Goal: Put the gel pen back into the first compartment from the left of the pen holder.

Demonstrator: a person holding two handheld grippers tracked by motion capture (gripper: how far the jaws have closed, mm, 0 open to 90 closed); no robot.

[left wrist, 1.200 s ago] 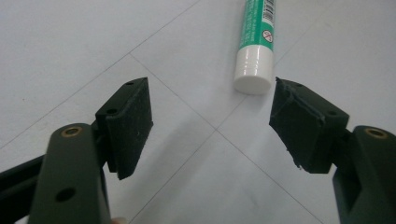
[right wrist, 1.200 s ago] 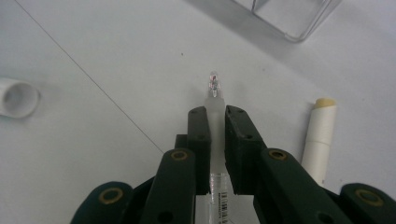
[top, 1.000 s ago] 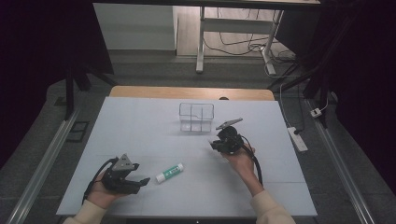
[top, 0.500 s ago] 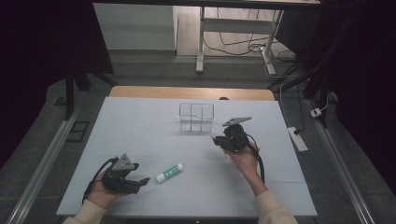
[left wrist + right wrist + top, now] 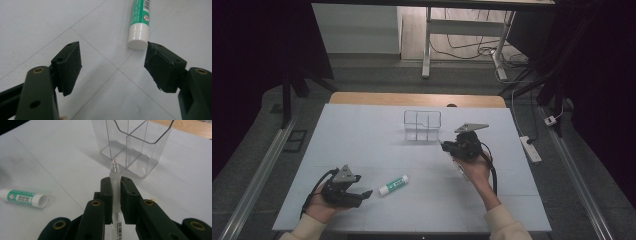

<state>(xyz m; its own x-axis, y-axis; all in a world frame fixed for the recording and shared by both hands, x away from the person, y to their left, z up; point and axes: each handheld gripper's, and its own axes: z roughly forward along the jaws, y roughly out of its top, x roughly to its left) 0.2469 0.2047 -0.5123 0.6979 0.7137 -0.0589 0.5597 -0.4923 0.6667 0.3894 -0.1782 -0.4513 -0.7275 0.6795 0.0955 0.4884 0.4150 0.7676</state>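
The fingers [image 5: 128, 192] of the right gripper [image 5: 460, 146] are pinched on a clear pen [image 5: 114, 176], which is clamped between the two pads so that its translucent tip juts out just beyond them. In the right gripper view the pen's barrel, with a printed label, is seen running back between the fingers toward the hand. Directly ahead of the pen tip, near but apart from it, a clear plastic organizer [image 5: 136, 147] with divided compartments is set upright on the tabletop [image 5: 362, 145]. In the high view the right gripper is held above the tabletop, just to the right of the organizer [image 5: 422, 125].

The fingers [image 5: 70, 66] of the left gripper [image 5: 343, 187] are spread wide, with nothing pressed between them. A glue stick [image 5: 139, 21] with a green label and white cap is laid flat on the tabletop just beyond them; its cap end is seen just beside the tip of the right-hand finger, though contact cannot be told. In the high view the glue stick [image 5: 393, 185] is seen just to the right of the left gripper, well apart from the right gripper.
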